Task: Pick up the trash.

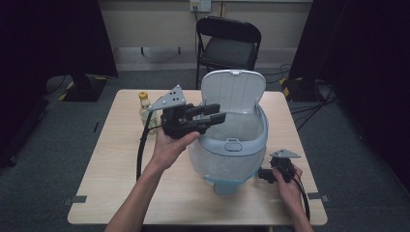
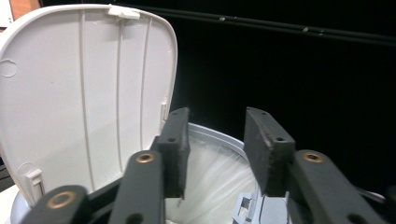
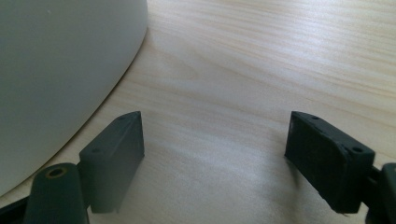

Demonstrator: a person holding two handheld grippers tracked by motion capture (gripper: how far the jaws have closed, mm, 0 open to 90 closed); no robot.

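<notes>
Forearms: two, entering from the bottom edge of the high view, one hand on each gripper.
Left gripper (image 1: 215,114): held raised in the left hand (image 1: 170,145), over the near-left rim of the bin; jaws parted with a clear gap, nothing between them; pads (image 2: 176,149) point across the bin's mouth toward the lid in the left gripper view.
Right gripper (image 3: 215,158): low on the table just right of the bin's base, held in the right hand (image 1: 286,186); jaws spread wide, bare wood between them, nothing held; bin wall curves past its left pad without touching.
Bin (image 1: 251,145): pale grey, lined with a clear bag, standing at the middle of the table (image 1: 116,183); foot pedal at the near side of the base.
Lid (image 1: 233,92): swung up and back, upright on its hinge at the far rim; ribbed underside faces the person.
Bottle (image 1: 144,110): small, yellow cap, upright on the table left of the bin, behind the left gripper's grey plate.
Chair (image 1: 229,46): black, folding type, beyond the far table edge.
</notes>
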